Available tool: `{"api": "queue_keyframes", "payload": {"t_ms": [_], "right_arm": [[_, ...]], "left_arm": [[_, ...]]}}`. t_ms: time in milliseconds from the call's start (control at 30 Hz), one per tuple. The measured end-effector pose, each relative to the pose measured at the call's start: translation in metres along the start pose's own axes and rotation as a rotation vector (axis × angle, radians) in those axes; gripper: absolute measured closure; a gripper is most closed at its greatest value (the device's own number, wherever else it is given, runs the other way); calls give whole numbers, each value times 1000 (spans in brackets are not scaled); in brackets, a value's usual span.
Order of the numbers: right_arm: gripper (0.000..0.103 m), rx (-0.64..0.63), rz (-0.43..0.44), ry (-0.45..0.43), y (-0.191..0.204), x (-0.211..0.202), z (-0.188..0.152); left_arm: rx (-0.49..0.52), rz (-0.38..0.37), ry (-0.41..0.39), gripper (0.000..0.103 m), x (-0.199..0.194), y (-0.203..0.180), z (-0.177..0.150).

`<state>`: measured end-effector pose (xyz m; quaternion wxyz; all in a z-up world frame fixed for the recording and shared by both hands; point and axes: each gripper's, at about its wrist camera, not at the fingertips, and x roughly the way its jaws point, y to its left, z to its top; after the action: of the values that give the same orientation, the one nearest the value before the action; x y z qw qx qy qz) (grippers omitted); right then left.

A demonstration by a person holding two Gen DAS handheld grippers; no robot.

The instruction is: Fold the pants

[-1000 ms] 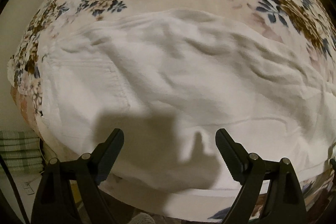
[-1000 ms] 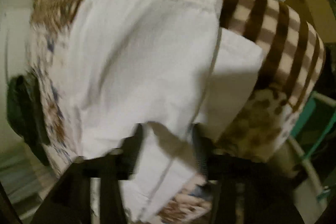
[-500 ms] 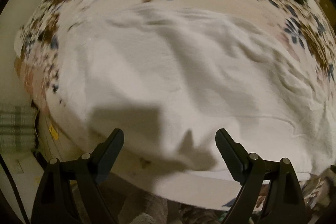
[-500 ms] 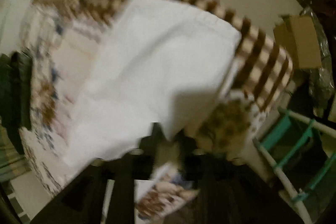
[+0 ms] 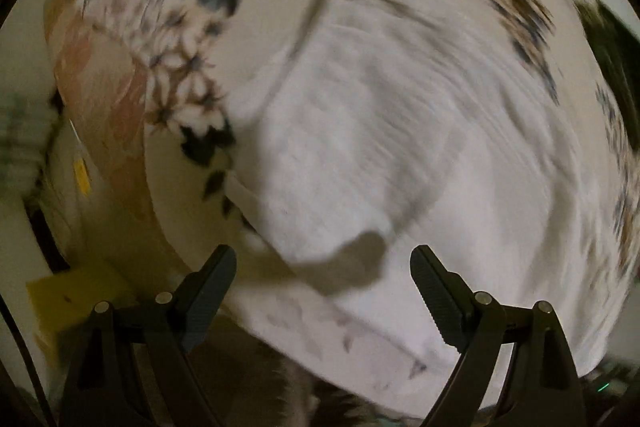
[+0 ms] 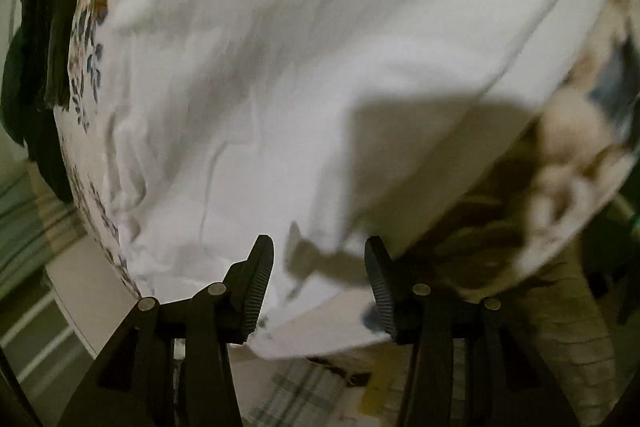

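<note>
White pants [image 5: 400, 147] lie spread on a floral bedspread [image 5: 192, 27]; the left wrist view is motion-blurred. My left gripper [image 5: 323, 287] is open and empty, hovering over the near edge of the pants. In the right wrist view the pants [image 6: 300, 67] fill most of the frame, with a folded layer on top. My right gripper [image 6: 319, 283] is open, its jaws apart over the near edge of the cloth, holding nothing.
A dark green folded garment [image 6: 40, 47] lies at the far left edge of the bed. A brown patterned blanket [image 6: 540, 207] sits at the right. The bed's side and a yellow object [image 5: 80, 299] show at lower left.
My right gripper has let go of the pant leg it was carrying and laid it over the pants. My left gripper has swung left toward the bed's corner, still open.
</note>
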<state>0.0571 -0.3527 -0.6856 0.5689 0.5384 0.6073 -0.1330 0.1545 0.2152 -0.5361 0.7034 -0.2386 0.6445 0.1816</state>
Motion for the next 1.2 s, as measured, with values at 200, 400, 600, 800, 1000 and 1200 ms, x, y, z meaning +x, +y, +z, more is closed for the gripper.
{"api": "queue_keyframes", "payload": {"t_ms": [200,400,600,800,1000,1200], "right_arm": [[67,42,-49,-138,1,5,-21],[92,-63,-133,-211,24,-5,-47],[93,-197,-158,-213,48,-22,-72],[85,-149,-181,-59,35,29,-44],[43,-237,-246,-21,48,-2,-45],[43,-600,-239,1,173,-10,-41]], "left_arm": [[-172,-184,53,48,36,39,21],[-62,-129,-133,89,0,40,13],[-38,-155,-208,91,-33,44,26],[10,-51,-107,82,19,37,39],[59,15,-114,58,-12,18,25],[378,99,-227,0,-42,-73,0]]}}
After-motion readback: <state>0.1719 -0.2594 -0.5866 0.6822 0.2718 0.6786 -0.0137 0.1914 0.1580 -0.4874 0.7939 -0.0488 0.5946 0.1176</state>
